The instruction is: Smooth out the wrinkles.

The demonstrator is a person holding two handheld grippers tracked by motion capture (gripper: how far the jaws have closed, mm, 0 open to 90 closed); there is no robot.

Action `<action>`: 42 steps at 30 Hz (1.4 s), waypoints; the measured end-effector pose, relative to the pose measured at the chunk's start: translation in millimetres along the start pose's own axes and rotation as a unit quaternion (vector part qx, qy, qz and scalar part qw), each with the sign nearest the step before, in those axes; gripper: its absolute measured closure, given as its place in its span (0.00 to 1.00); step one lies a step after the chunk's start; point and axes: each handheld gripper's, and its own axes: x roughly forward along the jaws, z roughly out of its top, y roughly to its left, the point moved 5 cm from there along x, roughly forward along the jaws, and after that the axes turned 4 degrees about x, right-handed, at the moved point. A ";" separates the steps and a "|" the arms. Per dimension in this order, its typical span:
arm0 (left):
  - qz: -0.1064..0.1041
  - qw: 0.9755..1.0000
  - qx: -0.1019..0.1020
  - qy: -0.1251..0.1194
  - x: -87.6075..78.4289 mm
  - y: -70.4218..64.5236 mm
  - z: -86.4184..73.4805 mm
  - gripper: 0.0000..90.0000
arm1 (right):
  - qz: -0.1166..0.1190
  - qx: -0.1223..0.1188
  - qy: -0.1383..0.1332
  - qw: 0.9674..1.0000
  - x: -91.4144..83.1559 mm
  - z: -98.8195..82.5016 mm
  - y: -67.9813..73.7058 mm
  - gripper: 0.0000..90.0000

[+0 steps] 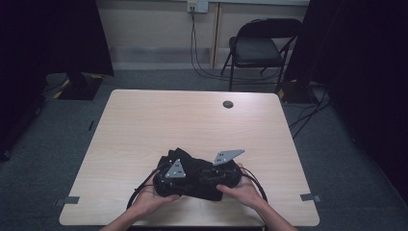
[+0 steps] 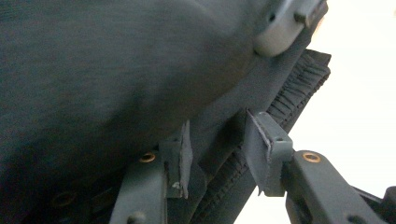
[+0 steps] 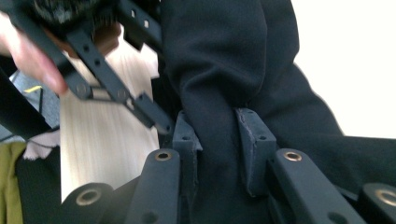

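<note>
One black garment (image 1: 192,166), two claws (image 1: 169,179) (image 1: 222,177), one table (image 1: 144,120), one folding chair (image 1: 260,48).

Behind the pale wooden table (image 1: 144,120) — a black folding chair (image 1: 257,48), wall socket (image 1: 197,6) with hanging cables (image 1: 195,53).

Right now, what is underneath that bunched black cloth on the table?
The black cloth lies on the wooden table, whose pale top shows all around it. The left gripper and right gripper hold folds of it. Anything beneath the bundle is covered.
</note>
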 end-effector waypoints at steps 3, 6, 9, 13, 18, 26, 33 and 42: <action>-0.006 1.000 -0.003 0.000 -2.5 2.2 -0.2 0.68 | 0.002 0.010 -0.008 1.000 1.6 -6.4 0.9 0.79; -0.005 1.000 0.004 0.004 -2.9 2.5 -0.7 0.70 | -0.007 0.008 -0.007 1.000 5.7 -15.3 5.5 0.79; -0.004 1.000 0.005 -0.001 -0.6 3.5 -0.8 0.71 | -0.008 0.010 -0.006 1.000 7.6 -18.7 4.3 0.80; -0.005 1.000 -0.015 -0.017 0.9 13.8 0.9 0.71 | -0.023 0.011 -0.013 1.000 11.1 -17.9 -6.5 0.86; 0.003 0.999 -0.031 -0.037 -7.5 23.9 5.5 0.63 | -0.044 0.005 -0.019 0.999 14.0 -13.5 -23.9 0.85; 0.004 0.995 -0.041 -0.096 -43.8 26.2 18.4 0.64 | -0.068 0.002 -0.018 0.998 14.5 -10.4 -22.8 0.81; 0.029 0.990 -0.037 -0.136 -57.3 42.9 49.5 0.59 | -0.083 -0.019 -0.020 0.996 13.9 -8.9 -11.3 0.72; 0.034 0.989 -0.067 -0.129 -38.6 86.3 82.4 0.60 | -0.074 -0.026 -0.027 0.997 11.4 -6.9 -5.8 0.67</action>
